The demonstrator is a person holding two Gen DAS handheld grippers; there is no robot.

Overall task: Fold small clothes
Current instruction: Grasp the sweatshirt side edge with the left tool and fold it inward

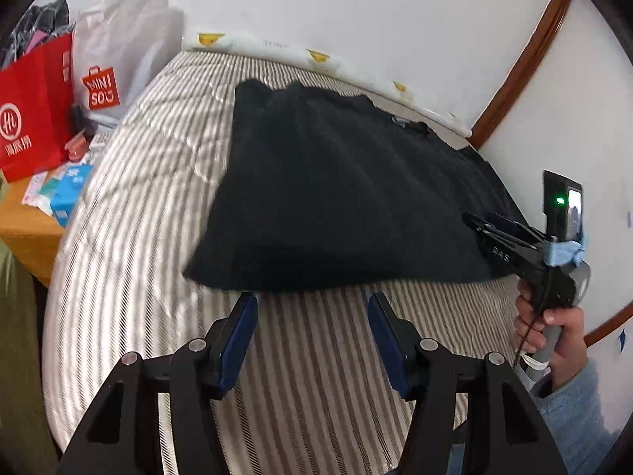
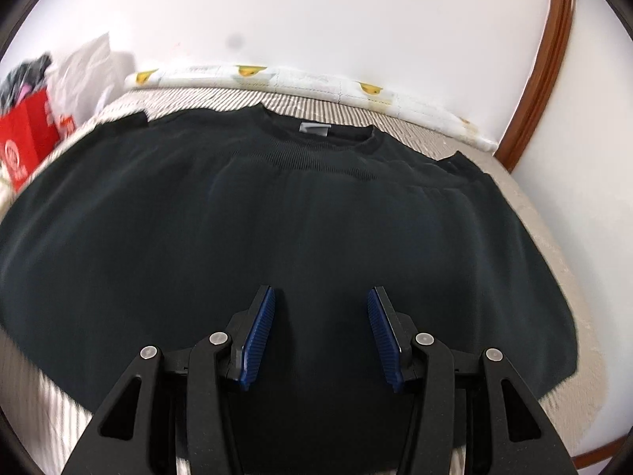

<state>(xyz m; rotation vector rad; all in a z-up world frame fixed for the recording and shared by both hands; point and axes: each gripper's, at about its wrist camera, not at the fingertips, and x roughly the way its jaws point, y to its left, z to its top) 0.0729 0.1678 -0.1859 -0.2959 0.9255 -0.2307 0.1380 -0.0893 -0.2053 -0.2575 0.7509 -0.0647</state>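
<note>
A bed with a brown-and-cream striped cover (image 1: 158, 206) fills most of both views, running up against a white wall (image 2: 336, 12). Spread flat across it lies a black T-shirt (image 2: 277, 237), front side up, its round neckline toward the wall and its hem toward the cameras. The fabric is dark and matte, slightly rippled below the collar, with a small grey label (image 2: 314, 129) showing inside the neck. Short sleeves stick out at both upper corners; the right one is creased.

Along the wall edge sits a white quilted pad with yellow prints (image 2: 356, 87). Beside the bed, a wooden side table (image 1: 23, 237) carries a red paper bag (image 1: 31, 118) and a white shopping bag (image 1: 118, 51).

The left gripper (image 1: 312, 312) hovers over bare striped cover just short of the hem, blue pads apart, nothing between them. The right gripper (image 2: 320, 308) is above the lower middle of the shirt, jaws likewise apart and empty; in the left view a hand (image 1: 554, 328) in a blue sleeve grips its handle.
</note>
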